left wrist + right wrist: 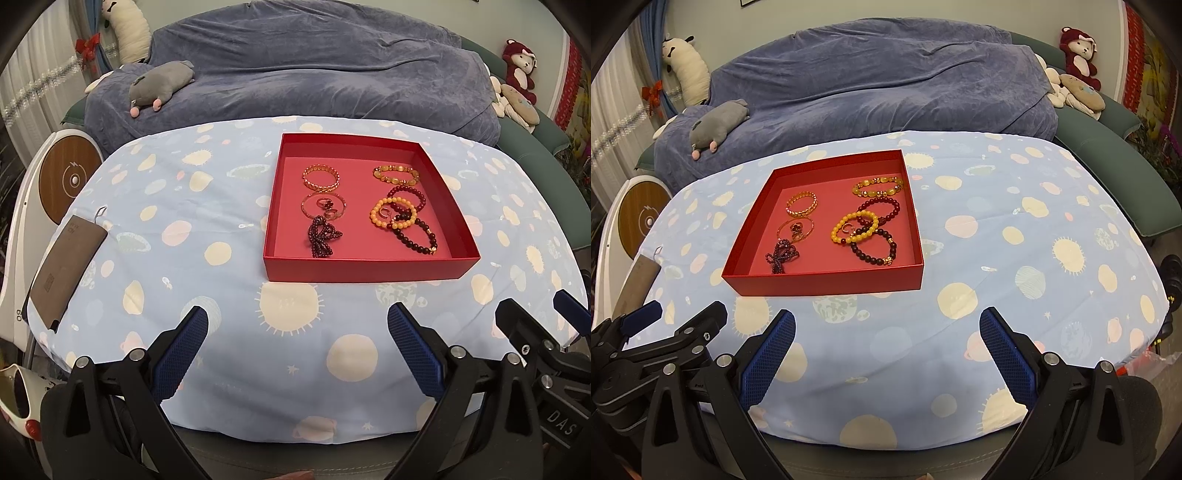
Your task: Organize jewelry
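Rings and clasps in the red box (369,266) were too small to make out.

Small rings lay inside the thin gold bangle (324,206) and the yellow bead bracelet (854,227), their shapes unclear. The garnet strand (323,236) was bunched, its length untellable. A brown card (64,266) at the table's left edge bore unreadable print and was mostly cut off in the right wrist view. Both grippers' handles ran off the bottom edge.
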A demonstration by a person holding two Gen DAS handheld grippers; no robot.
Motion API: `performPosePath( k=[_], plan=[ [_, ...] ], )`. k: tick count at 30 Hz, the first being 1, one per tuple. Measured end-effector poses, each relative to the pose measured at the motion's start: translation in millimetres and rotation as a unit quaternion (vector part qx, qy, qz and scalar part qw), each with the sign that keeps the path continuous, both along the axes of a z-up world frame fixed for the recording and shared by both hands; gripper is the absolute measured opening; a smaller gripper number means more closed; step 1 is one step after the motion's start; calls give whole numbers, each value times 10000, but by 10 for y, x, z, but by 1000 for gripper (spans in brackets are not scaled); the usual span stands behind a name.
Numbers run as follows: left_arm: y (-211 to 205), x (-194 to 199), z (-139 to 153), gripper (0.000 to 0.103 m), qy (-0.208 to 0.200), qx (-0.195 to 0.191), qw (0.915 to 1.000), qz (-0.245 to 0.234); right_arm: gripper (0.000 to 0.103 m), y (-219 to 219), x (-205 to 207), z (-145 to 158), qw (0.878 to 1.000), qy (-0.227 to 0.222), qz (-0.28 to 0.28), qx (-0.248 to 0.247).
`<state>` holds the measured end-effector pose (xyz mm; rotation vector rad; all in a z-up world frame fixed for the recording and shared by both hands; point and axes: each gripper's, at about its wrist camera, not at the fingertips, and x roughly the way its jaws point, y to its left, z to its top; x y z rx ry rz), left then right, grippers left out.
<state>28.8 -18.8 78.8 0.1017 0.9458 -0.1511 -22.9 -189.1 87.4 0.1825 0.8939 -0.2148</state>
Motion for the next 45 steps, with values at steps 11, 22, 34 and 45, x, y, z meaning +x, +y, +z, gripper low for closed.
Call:
performPosePath(
  k=[11,22,34,45],
  plan=[
    [-8,-2,-3,93,3,20,10000,2,96,-2,0,1,10000,5,-1,-8],
    [-9,-8,-2,93,25,35,10000,14,96,-2,-10,-5,10000,12,-3,-1],
    [36,-1,2,93,9,1,9997,250,96,18,-42,-43,10000,67,45,-52],
    [15,-1,7,93,-12,37,9997,226,96,21,-34,-55,9999,92,43,-33]
  ],
)
